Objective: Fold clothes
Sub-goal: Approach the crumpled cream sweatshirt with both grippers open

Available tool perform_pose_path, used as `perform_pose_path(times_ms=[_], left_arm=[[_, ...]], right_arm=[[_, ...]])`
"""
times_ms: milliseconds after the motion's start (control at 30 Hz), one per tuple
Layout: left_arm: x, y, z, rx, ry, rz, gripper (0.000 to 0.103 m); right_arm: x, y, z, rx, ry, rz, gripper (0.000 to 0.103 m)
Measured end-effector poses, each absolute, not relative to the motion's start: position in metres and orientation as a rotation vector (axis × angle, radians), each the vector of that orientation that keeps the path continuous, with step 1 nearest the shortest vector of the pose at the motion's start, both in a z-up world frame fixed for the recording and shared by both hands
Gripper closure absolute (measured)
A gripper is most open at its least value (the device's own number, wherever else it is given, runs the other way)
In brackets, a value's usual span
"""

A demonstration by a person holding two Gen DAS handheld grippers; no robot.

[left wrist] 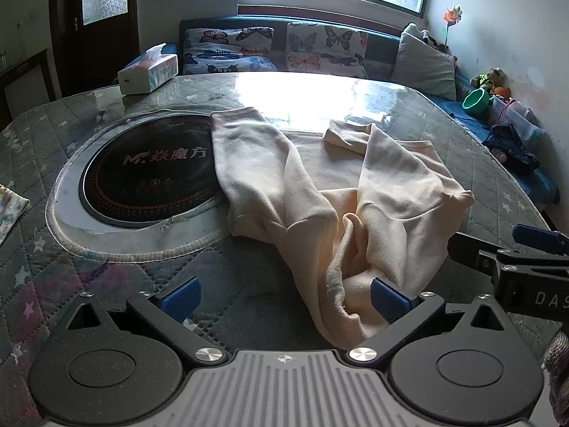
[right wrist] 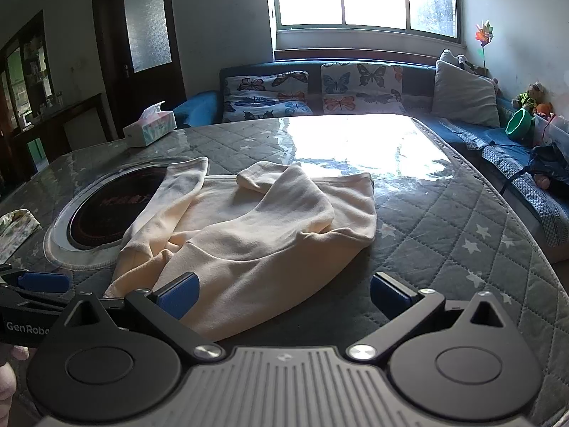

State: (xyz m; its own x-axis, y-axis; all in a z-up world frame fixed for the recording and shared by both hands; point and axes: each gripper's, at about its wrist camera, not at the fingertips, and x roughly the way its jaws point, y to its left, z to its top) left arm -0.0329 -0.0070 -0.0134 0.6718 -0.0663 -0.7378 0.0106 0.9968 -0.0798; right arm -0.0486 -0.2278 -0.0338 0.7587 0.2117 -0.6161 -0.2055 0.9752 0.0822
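A cream long-sleeved garment [left wrist: 320,185] lies crumpled on the quilted table, both sleeves folded in over its body; it also shows in the right wrist view [right wrist: 256,235]. My left gripper [left wrist: 284,300] is open at the garment's near edge, with cloth lying against its right blue pad [left wrist: 389,299]. My right gripper [right wrist: 282,295] is open over the garment's near right part, its left pad [right wrist: 179,293] over the cloth. The right gripper also shows at the right edge of the left wrist view [left wrist: 533,249].
A round black induction hob [left wrist: 142,170] is set into the table [left wrist: 106,284], under the garment's left sleeve. A tissue box [left wrist: 147,71] stands at the far left corner. A patterned cloth [left wrist: 9,210] lies at the left edge. A sofa [left wrist: 284,49] with cushions runs behind.
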Motion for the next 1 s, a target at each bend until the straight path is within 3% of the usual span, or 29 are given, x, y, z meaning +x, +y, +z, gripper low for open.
perform_pose_path(times_ms=[1000], left_arm=[[-0.021,0.006,-0.004,-0.063,0.819,-0.034,0.0]], right_arm=[[-0.025,-0.222,-0.034,-0.038,0.682,0.271,0.0]])
